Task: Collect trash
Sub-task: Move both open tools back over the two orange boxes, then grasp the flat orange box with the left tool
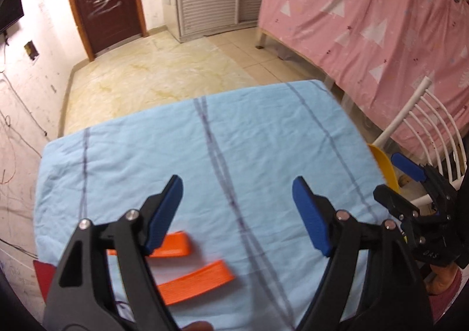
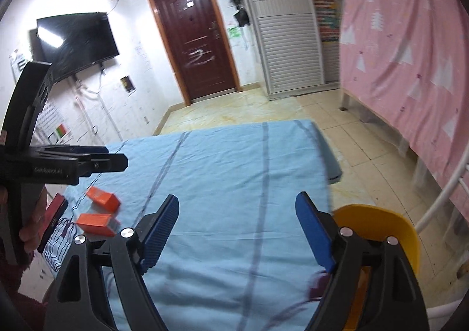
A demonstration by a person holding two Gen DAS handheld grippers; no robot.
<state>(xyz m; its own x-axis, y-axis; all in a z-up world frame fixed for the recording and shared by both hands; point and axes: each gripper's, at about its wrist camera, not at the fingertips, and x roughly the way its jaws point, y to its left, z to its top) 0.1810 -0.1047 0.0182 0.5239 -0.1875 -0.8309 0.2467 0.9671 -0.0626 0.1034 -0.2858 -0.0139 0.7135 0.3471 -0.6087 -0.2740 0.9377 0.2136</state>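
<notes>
Left wrist view: left gripper [image 1: 237,208] hangs over a table covered w/ a light blue cloth [image 1: 263,131] crossed by dark stripes; its blue-padded fingers stand wide apart, nothing btwn them. Two orange boxes [image 1: 187,266] lie on the cloth near its lower left, just beside each other, partly hidden behind the left finger. A red object [image 1: 44,275] shows at the cloth's left edge, too cut off to tell what it is. At far right the right gripper [image 1: 395,181] sits past the table edge, jaws apart, in front of a yellow bin [image 1: 385,167] and a white chair [image 1: 425,126]. Right wrist view: right gripper [image 2: 237,219] also has fingers [image 2: 161,231] spread wide & empty, over the cloth's near right part. The yellow bin [image 2: 378,222] sits just off the table's right edge, close to the right finger. Something dark purple [image 2: 318,284] lies by the right finger, blurred, can't tell what. Orange boxes [image 2: 99,211] rest on the cloth's left side, well apart from the bin. Left gripper [image 2: 96,161] appears edge-on at left, held by a hand [image 2: 32,231]; pink curtain [image 2: 410,52] on the right.
</notes>
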